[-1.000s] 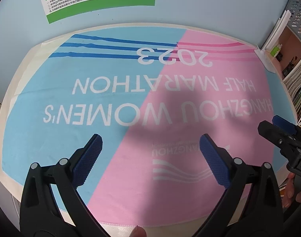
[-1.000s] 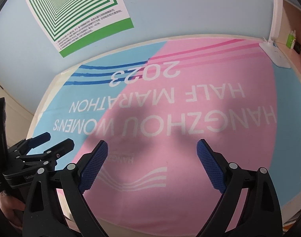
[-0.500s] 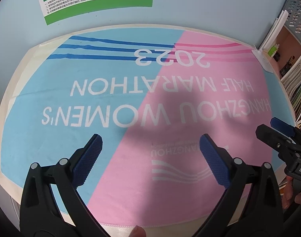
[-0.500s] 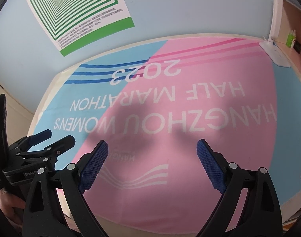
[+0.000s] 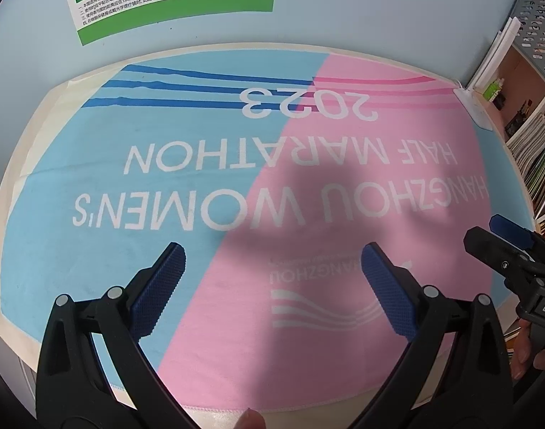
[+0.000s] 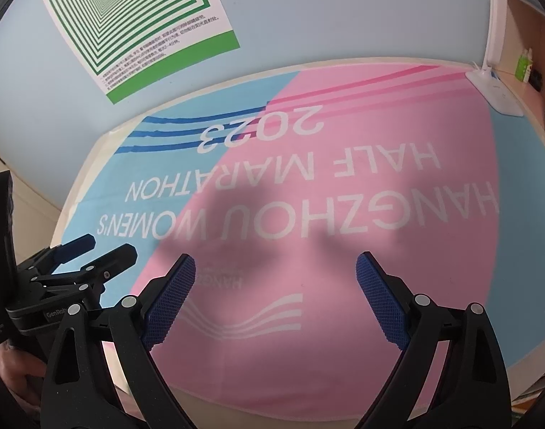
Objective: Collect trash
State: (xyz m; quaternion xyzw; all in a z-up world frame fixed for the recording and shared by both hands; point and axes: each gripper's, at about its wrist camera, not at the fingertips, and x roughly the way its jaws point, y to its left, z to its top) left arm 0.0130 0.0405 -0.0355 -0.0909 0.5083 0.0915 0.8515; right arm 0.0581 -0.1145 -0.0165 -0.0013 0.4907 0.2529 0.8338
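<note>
Fingers of the left gripper (image 5: 272, 286) and right gripper (image 6: 276, 286) stood wide apart, holding nothing, over the pink-and-blue towel (image 5: 208, 186). No trash appeared in either frame, so neither gripper was nearer.

pale blue wall (image 5: 344, 18), green poster (image 6: 136, 25), bookshelf (image 5: 530, 150) at right.

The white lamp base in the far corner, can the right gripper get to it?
Probably yes. The right gripper is open, and only bare towel lies between it and the lamp base, though it's a long stretch.
</note>
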